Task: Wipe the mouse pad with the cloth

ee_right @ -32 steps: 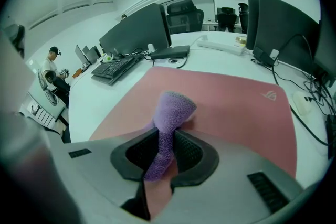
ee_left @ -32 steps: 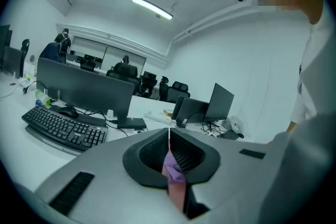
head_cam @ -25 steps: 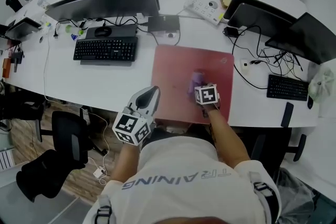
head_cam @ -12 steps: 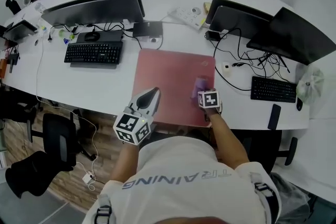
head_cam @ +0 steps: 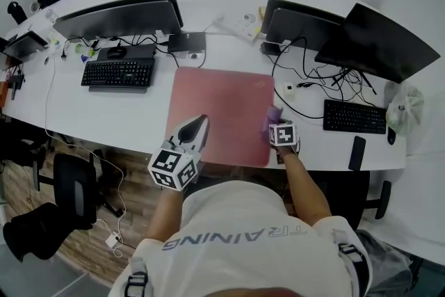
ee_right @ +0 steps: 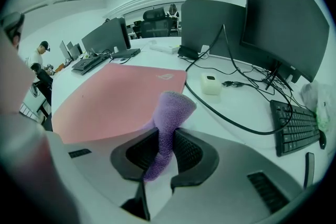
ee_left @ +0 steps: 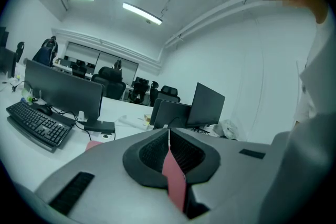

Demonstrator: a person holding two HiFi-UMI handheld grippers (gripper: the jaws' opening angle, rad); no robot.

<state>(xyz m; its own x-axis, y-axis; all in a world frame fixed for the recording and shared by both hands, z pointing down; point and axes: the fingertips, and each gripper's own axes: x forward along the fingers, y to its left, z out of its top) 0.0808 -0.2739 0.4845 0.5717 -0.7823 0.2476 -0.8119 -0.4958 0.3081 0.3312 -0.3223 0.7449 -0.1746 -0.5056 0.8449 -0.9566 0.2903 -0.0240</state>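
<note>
The right gripper (head_cam: 274, 125) has slid to the pad's (head_cam: 215, 108) 3 o'clock edge, jaws clamped on the purple cloth (head_cam: 272, 115); the left gripper (head_cam: 196, 129), jaws together and empty, hovers at 7 o'clock; going further, the cloth may snag the cable (ee_right: 230, 120).

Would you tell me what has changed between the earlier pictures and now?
The right gripper, shut on the purple cloth, has slid rightward across the mouse pad to its right edge. The left gripper stays shut over the pad's near edge.
</note>
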